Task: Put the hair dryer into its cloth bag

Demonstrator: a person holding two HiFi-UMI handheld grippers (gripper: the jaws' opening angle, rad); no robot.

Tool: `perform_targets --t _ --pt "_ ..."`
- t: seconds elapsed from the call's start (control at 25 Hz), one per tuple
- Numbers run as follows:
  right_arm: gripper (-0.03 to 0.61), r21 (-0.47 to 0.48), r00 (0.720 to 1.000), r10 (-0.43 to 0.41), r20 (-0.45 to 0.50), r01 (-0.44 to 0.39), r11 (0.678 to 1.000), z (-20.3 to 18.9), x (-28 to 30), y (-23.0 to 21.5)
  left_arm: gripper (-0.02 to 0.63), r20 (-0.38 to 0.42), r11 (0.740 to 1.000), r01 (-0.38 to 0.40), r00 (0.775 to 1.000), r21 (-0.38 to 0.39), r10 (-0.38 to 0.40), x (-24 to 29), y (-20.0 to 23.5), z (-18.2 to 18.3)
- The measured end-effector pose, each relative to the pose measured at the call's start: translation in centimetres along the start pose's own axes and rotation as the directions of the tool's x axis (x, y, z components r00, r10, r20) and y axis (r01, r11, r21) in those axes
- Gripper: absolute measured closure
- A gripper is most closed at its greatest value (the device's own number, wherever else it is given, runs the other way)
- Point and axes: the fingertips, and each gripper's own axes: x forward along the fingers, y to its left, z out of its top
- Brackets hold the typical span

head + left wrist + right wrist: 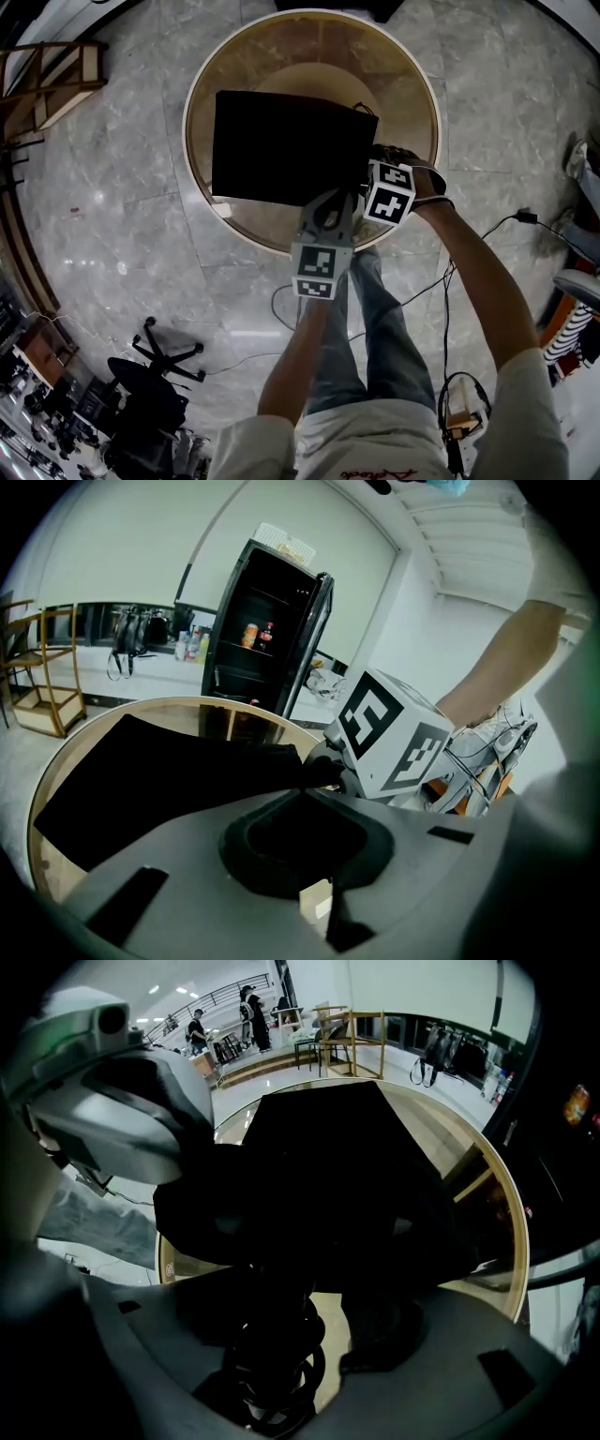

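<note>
Table (424, 89): black bag (281, 145) lies flat on it.
Left gripper (330, 202): jaws closed on the bag's near right edge.
Right gripper (368, 164): jaws wide apart, the dryer's coiled cord (272, 1372) between them, unpinched.
Dryer body: indistinct against the black cloth.

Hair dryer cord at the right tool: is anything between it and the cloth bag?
Nothing visible. The coiled cord sits inside the open right tool, right at the cloth bag, whose edge the left tool pinches.
</note>
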Motion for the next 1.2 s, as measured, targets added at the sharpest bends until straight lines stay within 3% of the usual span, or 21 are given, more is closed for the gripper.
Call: perform_targets --t 0.32,0.6,0.96,1.2 --pt "0.262 0.065 0.995 0.023 0.095 -0.029 0.997 -0.9 -1.9 0.4 0.577 -0.007 1.0 -0.007 1.0 0.016 0.007 0.4 -0.2 -0.3" --pt "0.262 0.118 0.99 -0.017 0.142 0.0 0.993 -2.7 -4.2 1.1 0.577 -0.017 1.0 -0.012 1.0 0.025 0.013 0.4 -0.4 -0.5" --pt "0.262 0.105 0.998 -0.057 0.016 0.055 0.993 -9.3 -3.9 1.6 0.577 -0.025 0.999 -0.017 1.0 0.032 0.017 0.7 -0.4 -0.6" --pt "0.262 0.105 0.996 -0.086 0.003 0.085 0.991 -9.8 -3.1 1.2 0.577 -0.034 0.999 -0.012 0.999 0.039 0.014 1.0 -0.7 -0.9"
